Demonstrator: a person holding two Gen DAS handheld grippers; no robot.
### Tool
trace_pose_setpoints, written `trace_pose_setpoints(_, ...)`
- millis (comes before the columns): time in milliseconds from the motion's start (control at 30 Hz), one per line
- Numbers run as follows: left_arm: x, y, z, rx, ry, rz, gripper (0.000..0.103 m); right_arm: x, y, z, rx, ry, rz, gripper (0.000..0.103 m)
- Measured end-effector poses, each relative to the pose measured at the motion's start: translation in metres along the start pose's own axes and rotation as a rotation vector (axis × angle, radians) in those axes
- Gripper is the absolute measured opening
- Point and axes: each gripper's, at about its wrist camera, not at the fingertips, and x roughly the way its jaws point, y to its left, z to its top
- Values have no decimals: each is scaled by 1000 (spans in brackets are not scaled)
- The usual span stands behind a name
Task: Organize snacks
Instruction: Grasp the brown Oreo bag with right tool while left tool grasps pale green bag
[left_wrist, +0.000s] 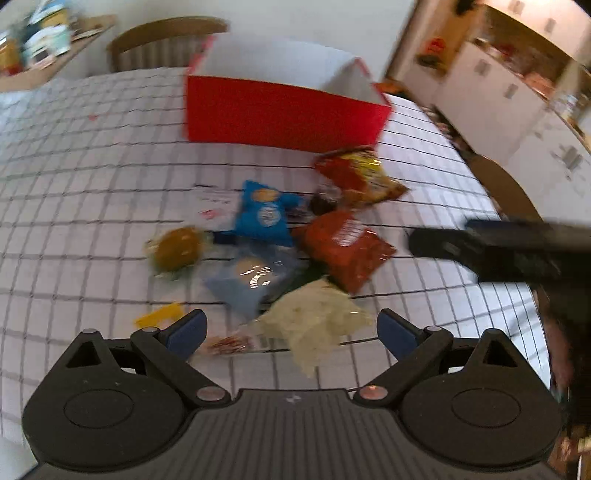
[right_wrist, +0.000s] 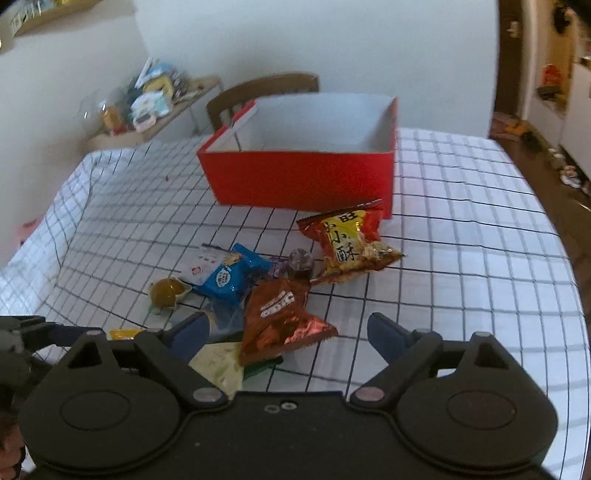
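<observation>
1. Right wrist view: right gripper (right_wrist: 286, 334) jaws spread wide, nothing clamped; the brown-red foil packet (right_wrist: 280, 317) lies on the cloth between the fingers, not pinched.
2. Left gripper (left_wrist: 291, 328) also wide, holding nothing; a pale crumpled bag (left_wrist: 314, 321) lies on the cloth between its fingertips, and a small yellow wrapper (left_wrist: 159, 314) just beside its left finger.
3. Snacks sit heaped mid-table on the checked tablecloth (right_wrist: 461, 258), on the near side of the red box (right_wrist: 303, 173).
4. Red box open-topped, white inside, looks empty, standing toward the far edge of the table.
5. Red-yellow chip bag (right_wrist: 347, 243) nearest the box, by its right front corner.
6. Blue packet (right_wrist: 229, 277) left of the heap, with a round brown wrapped sweet (right_wrist: 166, 291) just beside it on the left.
7. Small dark round item (right_wrist: 301, 264) between the blue packet and the chip bag — blurred, possibly a jelly cup.
8. Light blue pack (left_wrist: 251, 277) partly under the pale bag and the blue packet in the left wrist view.
9. Wooden chair (right_wrist: 262, 92) behind the far edge; cluttered shelf (right_wrist: 147, 107) at the wall to the left.
10. Right gripper's dark body enters the left wrist view from the right edge, above the cloth.
</observation>
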Motion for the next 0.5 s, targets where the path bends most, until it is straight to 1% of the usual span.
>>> trace_pose_setpoints(33, 3, -3, -1, 32, -3, -21, 99, 8, -3, 5, -17, 27, 10, 92)
trace_pose_setpoints(100, 9, -12, -3, 98, -15, -20, 99, 25, -5, 13, -49, 76, 9, 91)
trace_pose_setpoints(167, 17, -19, -4, 159, -13, -25, 99, 40, -4, 19, -72, 118, 36, 90)
trace_pose_setpoints(267, 28, -32, -7, 266, -15, 2, 99, 61, -3, 25, -72, 170, 62, 88)
trace_pose_setpoints(367, 35, -44, -13, 408, -39, 27, 99, 78, -4, 27, -79, 200, 61, 87)
trace_pose_setpoints(467, 49, -52, -18, 505, -17, 26, 98, 91, -5, 27, -81, 240, 72, 84)
trace_pose_setpoints(500, 55, -52, -20, 521, -2, 27, 95, 95, -4, 27, -87, 253, 81, 84)
